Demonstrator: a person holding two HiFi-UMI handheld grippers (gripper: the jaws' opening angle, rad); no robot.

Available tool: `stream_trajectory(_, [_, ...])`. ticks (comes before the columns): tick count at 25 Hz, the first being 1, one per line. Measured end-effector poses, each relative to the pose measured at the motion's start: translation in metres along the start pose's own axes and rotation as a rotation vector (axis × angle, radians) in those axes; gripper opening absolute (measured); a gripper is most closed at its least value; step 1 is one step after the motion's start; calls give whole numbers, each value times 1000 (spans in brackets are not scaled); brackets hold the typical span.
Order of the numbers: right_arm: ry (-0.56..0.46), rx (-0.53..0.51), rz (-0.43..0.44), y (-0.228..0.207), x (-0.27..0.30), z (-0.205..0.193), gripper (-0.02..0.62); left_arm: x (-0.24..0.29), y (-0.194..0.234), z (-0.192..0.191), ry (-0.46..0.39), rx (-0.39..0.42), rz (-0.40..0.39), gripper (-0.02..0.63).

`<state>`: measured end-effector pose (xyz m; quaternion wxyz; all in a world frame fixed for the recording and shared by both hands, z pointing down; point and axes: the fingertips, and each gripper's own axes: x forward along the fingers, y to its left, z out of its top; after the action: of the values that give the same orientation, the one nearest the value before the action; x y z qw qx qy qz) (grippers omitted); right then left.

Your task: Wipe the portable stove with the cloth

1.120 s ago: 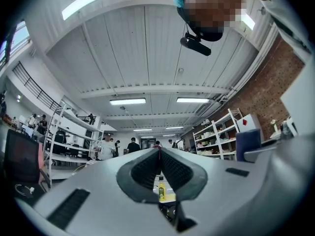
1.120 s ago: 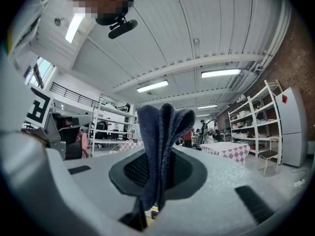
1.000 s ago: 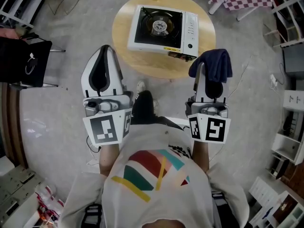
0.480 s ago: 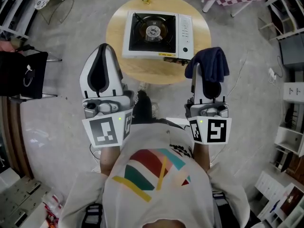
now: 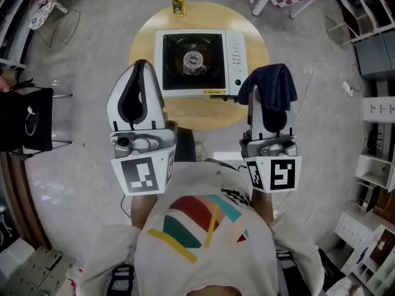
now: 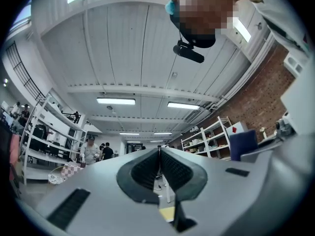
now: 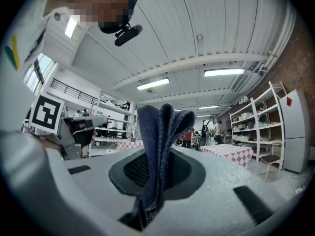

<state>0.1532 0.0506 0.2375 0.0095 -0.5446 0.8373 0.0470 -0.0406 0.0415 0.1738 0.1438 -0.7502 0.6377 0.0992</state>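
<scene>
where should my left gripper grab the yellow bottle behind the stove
Probably its body below the cap, jaws level, coming from the left. The yellow bottle stands upright near the far edge of the table, and the portable stove blocks a straight approach. Open the shut left gripper first.

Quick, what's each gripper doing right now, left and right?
Left gripper: closed, holding nothing.
Right gripper: closed on the dark blue cloth.
</scene>
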Motion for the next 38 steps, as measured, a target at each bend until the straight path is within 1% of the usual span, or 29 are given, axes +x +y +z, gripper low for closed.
stream_trajectory(4, [-17, 4, -28, -7, 45, 10, 32, 36, 19, -24, 23, -4, -44, 6])
stream_trajectory(8, [-31, -2, -42, -7, 94, 22, 32, 77, 46, -33, 15, -17, -54, 6])
stream_trajectory(10, [-40, 8, -58, -9, 114, 27, 32, 96, 55, -38, 12, -22, -75, 6])
stream_trajectory(13, [-43, 12, -93, -12, 137, 29, 32, 116, 63, -49, 28, -30, -113, 6])
stream_trajectory(17, [-25, -26, -129, -21, 158, 29, 32, 138, 67, -57, 34, -53, -137, 6])
stream_trajectory(20, [-30, -29, -139, -31, 162, 31, 32, 151, 61, -60, 39, -65, -133, 6])
stream_trajectory(25, [-73, 52, -135, -53, 153, 29, 32, 161, 46, -57, 34, -99, -70, 8])
stream_trajectory(28, [-77, 49, -136, -66, 150, 27, 32, 164, 34, -51, 29, -72, -55, 8])
stream_trajectory(31, [-99, 89, -126, -78, 147, 29, 32, 169, 24, -38, 5, -71, -31, 6])
stream_trajectory(33, [-105, 112, -122, -86, 144, 28, 32, 169, 16, -37, 9, -69, -31, 8])
stream_trajectory(35, [-104, 110, -117, -93, 143, 26, 32, 167, 7, -37, 15, -56, -38, 8])
stream_trajectory(38, [-96, 114, -112, -100, 141, 22, 32, 169, -1, -31, 2, -43, -26, 8])
